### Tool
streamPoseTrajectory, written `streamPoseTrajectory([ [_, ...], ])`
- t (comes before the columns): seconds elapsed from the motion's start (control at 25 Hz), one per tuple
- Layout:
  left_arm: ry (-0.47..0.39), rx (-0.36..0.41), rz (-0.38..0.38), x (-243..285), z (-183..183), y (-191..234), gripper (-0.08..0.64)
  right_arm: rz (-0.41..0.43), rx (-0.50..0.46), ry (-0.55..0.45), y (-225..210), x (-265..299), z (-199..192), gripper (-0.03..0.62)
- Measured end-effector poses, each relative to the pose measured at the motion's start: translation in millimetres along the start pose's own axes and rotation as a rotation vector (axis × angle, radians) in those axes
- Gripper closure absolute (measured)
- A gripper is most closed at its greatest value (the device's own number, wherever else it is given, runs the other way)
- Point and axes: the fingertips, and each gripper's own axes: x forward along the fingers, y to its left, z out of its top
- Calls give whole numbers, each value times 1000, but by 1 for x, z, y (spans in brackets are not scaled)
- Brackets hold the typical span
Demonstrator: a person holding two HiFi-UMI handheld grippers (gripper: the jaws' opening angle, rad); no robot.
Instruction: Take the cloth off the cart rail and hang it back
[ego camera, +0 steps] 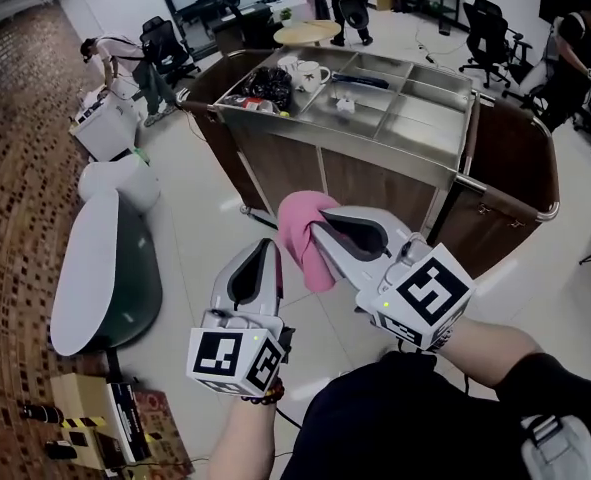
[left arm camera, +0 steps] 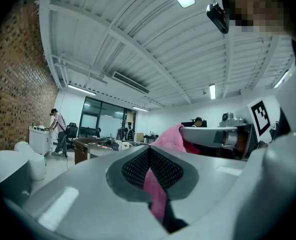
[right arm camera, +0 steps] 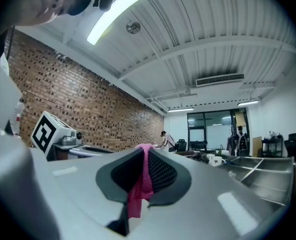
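The cloth (ego camera: 301,230) is off the rail and in the air close in front of the person (so the taking-off half looks done), pinched from two sides. The left gripper (ego camera: 267,251) has its fingers (left arm camera: 102,184) closed narrow on a pink fold, and the right gripper (ego camera: 323,230), at its 3 o'clock, has its fingers (right arm camera: 203,194) clamped just as narrowly on another. Hanging it back is what is left, judging by the bare rail (ego camera: 520,208) of the cart (ego camera: 375,173) farther off at 12 to 1 o'clock.

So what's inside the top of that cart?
White mugs, a dark pile and a small white thing sit in its metal compartments. Anything lower down is hidden behind wooden panels.
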Motion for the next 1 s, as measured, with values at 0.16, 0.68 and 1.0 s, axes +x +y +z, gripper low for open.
streamPoseTrajectory([
  [0.16, 11, -1, 33, 2, -6, 18, 560, 31, 13, 1, -4, 19, -9, 572],
  [0.68, 34, 48, 134, 52, -43, 86, 560, 120, 67, -43, -56, 89, -61, 572],
  [1.0, 32, 66, 171, 109, -53, 131, 560, 159, 76, -61, -105, 136, -81, 572],
])
